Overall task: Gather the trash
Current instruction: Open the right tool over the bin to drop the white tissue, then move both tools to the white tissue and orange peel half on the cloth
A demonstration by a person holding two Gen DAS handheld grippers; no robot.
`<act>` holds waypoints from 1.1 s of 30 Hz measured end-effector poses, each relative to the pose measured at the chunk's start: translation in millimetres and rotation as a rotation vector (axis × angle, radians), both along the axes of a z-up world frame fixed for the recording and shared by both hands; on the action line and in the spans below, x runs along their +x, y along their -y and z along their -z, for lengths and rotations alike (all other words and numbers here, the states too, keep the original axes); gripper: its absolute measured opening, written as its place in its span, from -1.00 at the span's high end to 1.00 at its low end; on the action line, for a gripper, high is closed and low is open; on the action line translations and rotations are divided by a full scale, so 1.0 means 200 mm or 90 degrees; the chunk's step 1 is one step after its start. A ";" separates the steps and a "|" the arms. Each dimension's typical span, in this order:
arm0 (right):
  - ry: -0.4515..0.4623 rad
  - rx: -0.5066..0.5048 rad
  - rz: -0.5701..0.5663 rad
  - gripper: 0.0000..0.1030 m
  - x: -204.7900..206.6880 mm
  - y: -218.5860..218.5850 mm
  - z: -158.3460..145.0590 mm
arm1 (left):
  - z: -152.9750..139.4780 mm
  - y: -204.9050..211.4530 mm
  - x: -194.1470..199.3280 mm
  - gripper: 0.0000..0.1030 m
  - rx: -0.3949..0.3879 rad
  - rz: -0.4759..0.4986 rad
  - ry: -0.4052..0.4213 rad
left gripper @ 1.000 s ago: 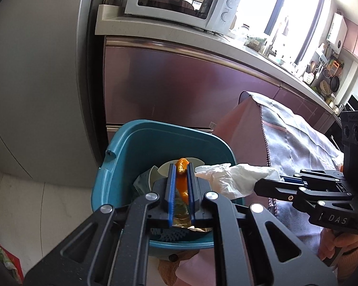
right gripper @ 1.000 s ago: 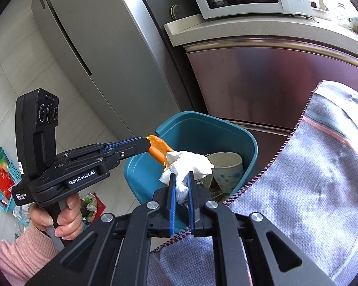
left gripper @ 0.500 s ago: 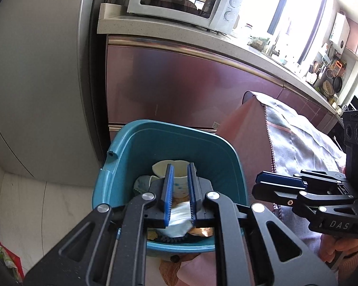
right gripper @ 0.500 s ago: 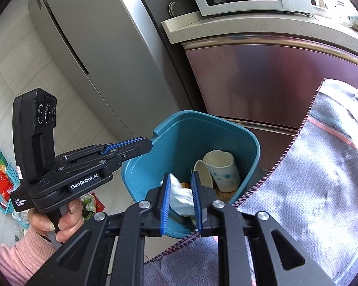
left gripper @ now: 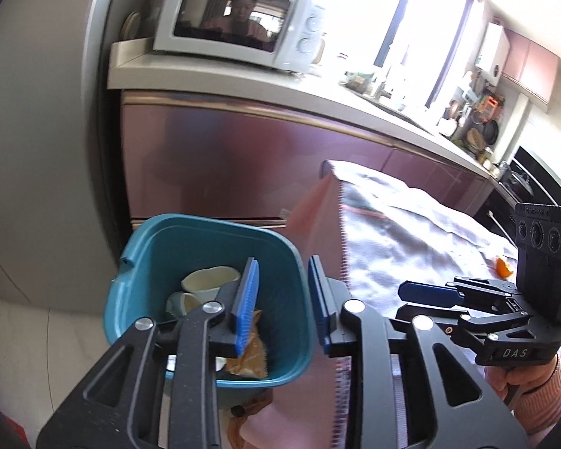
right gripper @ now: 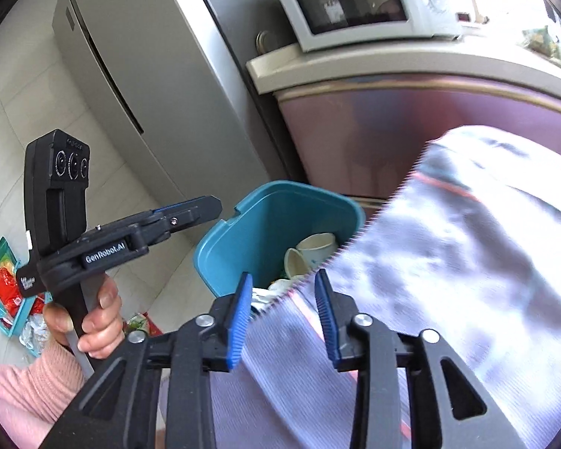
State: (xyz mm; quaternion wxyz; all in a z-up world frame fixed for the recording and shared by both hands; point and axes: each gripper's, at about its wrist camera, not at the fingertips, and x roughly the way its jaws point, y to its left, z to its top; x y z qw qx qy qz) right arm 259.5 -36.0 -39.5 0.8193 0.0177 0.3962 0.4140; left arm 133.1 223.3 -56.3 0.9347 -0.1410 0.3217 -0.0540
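A teal bin (left gripper: 205, 243) stands on the floor beside the cloth-covered table (left gripper: 411, 232). Paper cups (left gripper: 209, 278) and a brown wrapper (left gripper: 250, 355) lie inside it. The right wrist view shows the same bin (right gripper: 243, 232) with its cups (right gripper: 316, 247) and a white tissue (right gripper: 261, 297) on top. My left gripper (left gripper: 282, 265) hangs over the bin's right rim, jaws opening, nothing between them. My right gripper (right gripper: 283, 280) is over the table's edge, jaws opening and empty as well. One orange peel piece (left gripper: 503, 267) lies on the cloth.
A grey fridge (right gripper: 131, 56) stands left of the bin, and maroon cabinets (left gripper: 243, 157) with a microwave (left gripper: 235, 26) on the counter stand behind it. Colourful packets (right gripper: 7, 284) lie on the floor at far left. A hand (right gripper: 93, 321) in a pink sleeve holds the left gripper.
The left gripper let go of an orange peel and the right one let go of a white tissue, both into the bin. Both grippers then drew back to the right with wider jaws.
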 end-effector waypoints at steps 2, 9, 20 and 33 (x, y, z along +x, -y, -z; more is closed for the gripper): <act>0.010 0.007 0.025 0.29 -0.03 0.13 -0.03 | -0.03 0.08 0.00 0.30 0.002 0.025 0.011; 0.035 0.005 0.167 0.17 -0.12 0.66 -0.07 | -0.11 0.43 0.05 -0.04 0.010 0.125 0.026; 0.037 0.007 0.367 0.16 -0.17 1.41 -0.06 | -0.16 1.14 0.23 -0.04 0.043 0.282 0.012; 0.021 0.013 0.490 0.02 -0.11 1.86 0.02 | -0.15 1.82 0.51 -0.05 0.079 0.376 -0.012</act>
